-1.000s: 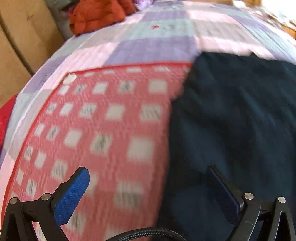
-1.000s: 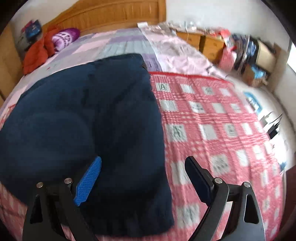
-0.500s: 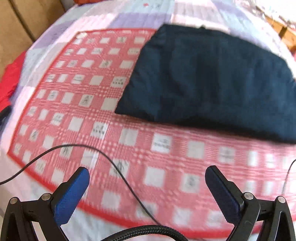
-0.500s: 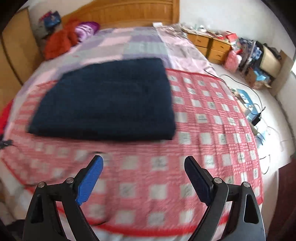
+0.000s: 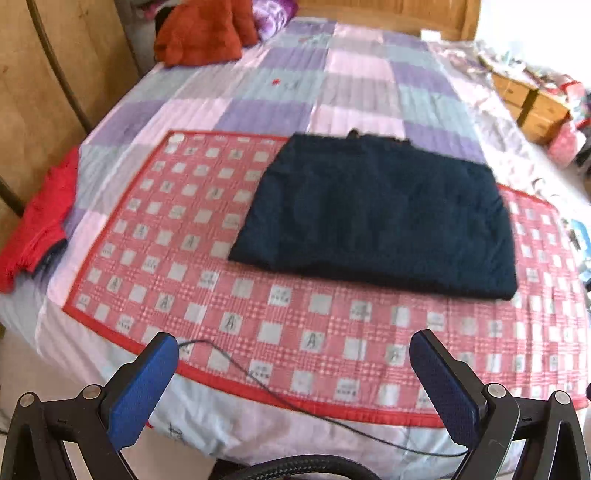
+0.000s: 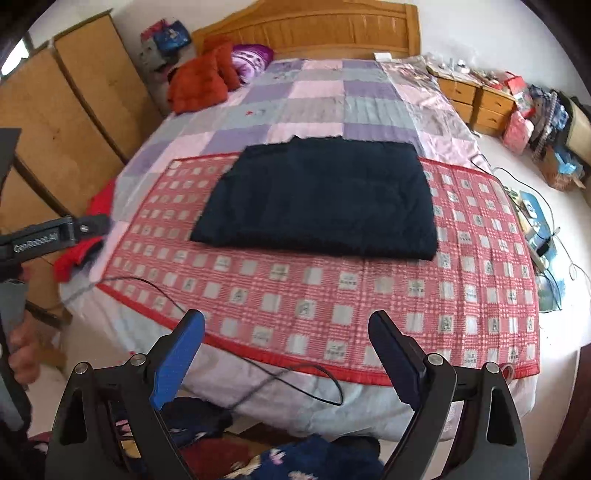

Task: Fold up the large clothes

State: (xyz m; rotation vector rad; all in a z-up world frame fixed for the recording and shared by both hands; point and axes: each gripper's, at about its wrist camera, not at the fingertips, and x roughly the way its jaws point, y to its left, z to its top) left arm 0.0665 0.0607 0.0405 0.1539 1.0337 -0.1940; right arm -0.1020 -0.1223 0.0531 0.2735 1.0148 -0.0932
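Change noted: 1 second ago both cameras sat low over the garment, the dark cloth filling much of each view; half a second ago they were already pulling away; now both look at it from beyond the foot of the bed. Judgement: the fold on this item appears finished and released, and the withdrawal suggests the person is moving on, possibly to another piece.

Nearest, the left gripper point(image 5: 293, 363) stands wide open, blue pads well apart, holding and touching nothing. The right gripper point(image 6: 286, 343) is likewise spread wide and empty. A thin black cable point(image 6: 258, 384) trails over the bed's near edge between them and the mat. Below the right gripper lies a heap of dark blue patterned clothing point(image 6: 295, 458) on the floor.

Further in, the red-and-white checked quilted mat point(image 5: 258, 325) covers the near part of the bed. The folded navy blue knitted garment point(image 5: 376, 214) lies flat on it as 1 neat rectangle, its far edge reaching the lilac patchwork bedspread point(image 5: 295, 96).

Farthest, a crumpled orange-red garment point(image 6: 199, 85) rests near the wooden headboard point(image 6: 314, 29).
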